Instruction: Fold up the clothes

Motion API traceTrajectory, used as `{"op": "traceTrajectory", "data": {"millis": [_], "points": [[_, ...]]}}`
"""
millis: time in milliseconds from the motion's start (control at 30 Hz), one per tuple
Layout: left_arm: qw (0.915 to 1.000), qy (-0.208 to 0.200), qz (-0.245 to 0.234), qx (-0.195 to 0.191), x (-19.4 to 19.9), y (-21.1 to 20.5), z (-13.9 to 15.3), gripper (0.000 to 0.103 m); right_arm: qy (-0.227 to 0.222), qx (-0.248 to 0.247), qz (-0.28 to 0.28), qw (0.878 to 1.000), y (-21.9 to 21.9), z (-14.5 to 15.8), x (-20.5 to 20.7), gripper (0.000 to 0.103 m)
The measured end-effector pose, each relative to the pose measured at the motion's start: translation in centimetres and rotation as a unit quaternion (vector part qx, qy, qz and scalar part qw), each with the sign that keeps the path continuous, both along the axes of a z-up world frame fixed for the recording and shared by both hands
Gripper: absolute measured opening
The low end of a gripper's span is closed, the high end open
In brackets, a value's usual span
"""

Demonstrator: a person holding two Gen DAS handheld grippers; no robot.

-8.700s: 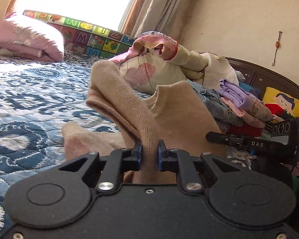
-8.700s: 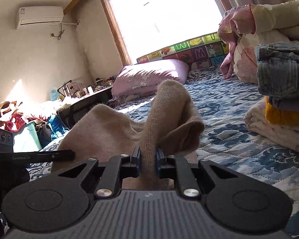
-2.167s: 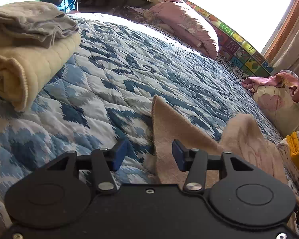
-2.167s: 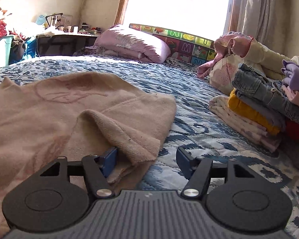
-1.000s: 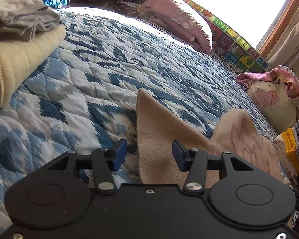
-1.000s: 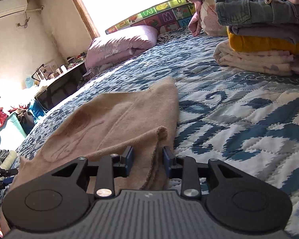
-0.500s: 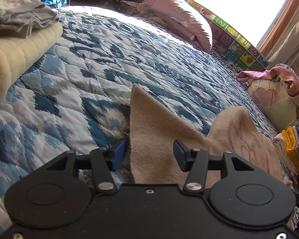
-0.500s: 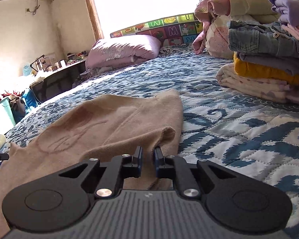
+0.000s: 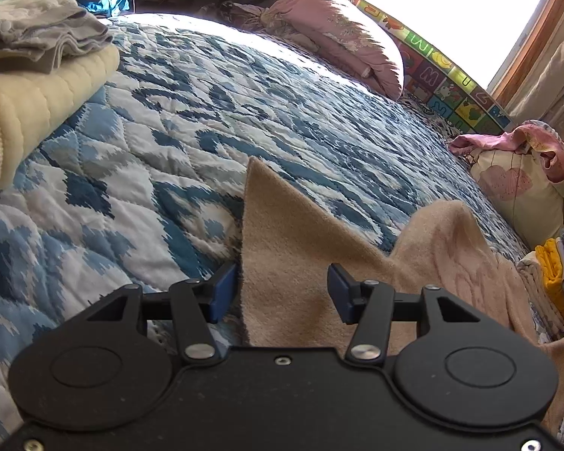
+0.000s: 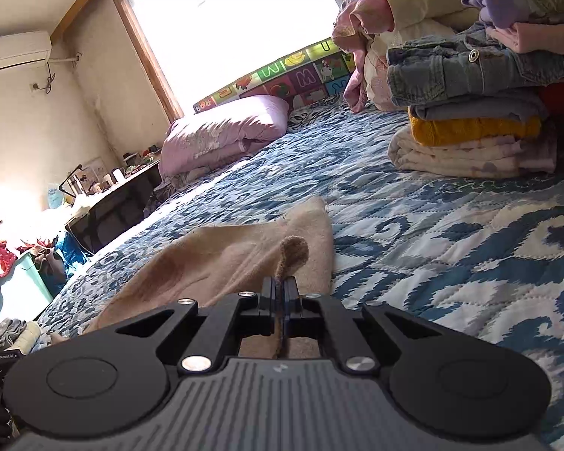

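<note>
Your right tongs point(image 10: 281, 288) pinch a fold of the sweater point(image 10: 222, 251). Your left tongs point(image 9: 281, 293) are spread around its corner on the bed point(image 9: 169, 143).

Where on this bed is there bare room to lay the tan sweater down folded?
Bare quilt lies between the tan sweater, the cream blanket stack and the pink pillow. It is crowded by the folded pile.

tan sweater point(image 9: 293, 255) near edge hidden under left gripper point(image 9: 280, 293) body
</note>
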State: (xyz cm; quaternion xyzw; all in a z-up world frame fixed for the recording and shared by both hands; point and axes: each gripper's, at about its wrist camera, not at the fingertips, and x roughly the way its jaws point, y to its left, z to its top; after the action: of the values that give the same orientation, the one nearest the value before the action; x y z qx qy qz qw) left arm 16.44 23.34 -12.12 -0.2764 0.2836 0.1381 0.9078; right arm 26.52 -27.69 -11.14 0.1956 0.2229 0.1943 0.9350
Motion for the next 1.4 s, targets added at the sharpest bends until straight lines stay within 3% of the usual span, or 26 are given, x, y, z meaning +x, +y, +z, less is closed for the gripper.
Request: {"op": "traceTrajectory", "data": {"millis": [167,333,500,633,700,800,833,867,933,1000,1133,1233,1267,1367,1400], "points": [[1.0000,-0.002,0.005,0.003,-0.3,-0.6,0.4,0.052,-0.021,-0.006,-0.066,0.998,-4.2,2.5,-2.8,0.006],[0.9999,-0.002,0.015,0.001,-0.4,-1.1,0.7,0.052,-0.019,-0.011,-0.150,0.988,-9.2,3.2,-6.3,0.006],[0.9998,-0.001,0.021,0.003,-0.7,-1.8,1.2,0.052,0.010,-0.024,-0.224,0.974,-14.0,2.4,-8.7,0.006],[0.9995,0.001,0.022,0.023,-0.9,-2.8,1.9,0.052,0.050,-0.069,-0.229,0.970,-15.1,1.1,-7.8,0.003],[0.9989,0.005,0.024,0.041,-1.1,-3.5,2.4,0.052,0.070,-0.076,-0.227,0.968,-15.4,0.8,-7.4,0.007],[0.9958,-0.004,0.020,0.089,-1.8,-5.2,3.7,0.052,0.077,-0.055,-0.231,0.968,-15.5,0.8,-9.2,0.031],[0.9940,-0.013,0.011,0.108,-2.0,-6.0,4.1,0.052,0.078,-0.042,-0.234,0.968,-15.4,0.6,-10.1,0.047],[0.9922,-0.022,-0.001,0.123,-2.3,-6.9,4.6,0.052,0.085,-0.024,-0.235,0.968,-15.2,0.3,-11.1,0.054],[0.9866,-0.048,-0.051,0.148,-2.8,-9.5,5.3,0.052,0.105,0.036,-0.237,0.965,-15.2,-0.9,-13.7,0.054],[0.9783,-0.066,-0.105,0.166,-3.1,-12.1,5.5,0.052,0.145,0.126,-0.229,0.954,-15.2,-2.4,-16.2,0.054],[0.9681,-0.077,-0.169,0.168,-2.8,-15.3,5.2,0.052,0.221,0.285,-0.177,0.916,-13.3,-5.4,-20.3,0.056],[0.9623,-0.081,-0.186,0.180,-2.5,-16.7,4.8,0.052,0.249,0.389,-0.150,0.874,-11.8,-8.0,-21.2,0.065],[0.9616,-0.081,-0.188,0.182,-2.4,-17.0,4.7,0.052,0.248,0.411,-0.149,0.864,-11.4,-8.6,-21.0,0.065],[0.9623,-0.074,-0.193,0.177,-2.1,-17.3,4.0,0.052,0.225,0.413,-0.168,0.866,-10.4,-8.9,-20.0,0.064],[0.9623,-0.070,-0.194,0.177,-2.0,-17.4,3.7,0.052,0.217,0.423,-0.177,0.862,-10.3,-9.1,-19.6,0.064]]}}
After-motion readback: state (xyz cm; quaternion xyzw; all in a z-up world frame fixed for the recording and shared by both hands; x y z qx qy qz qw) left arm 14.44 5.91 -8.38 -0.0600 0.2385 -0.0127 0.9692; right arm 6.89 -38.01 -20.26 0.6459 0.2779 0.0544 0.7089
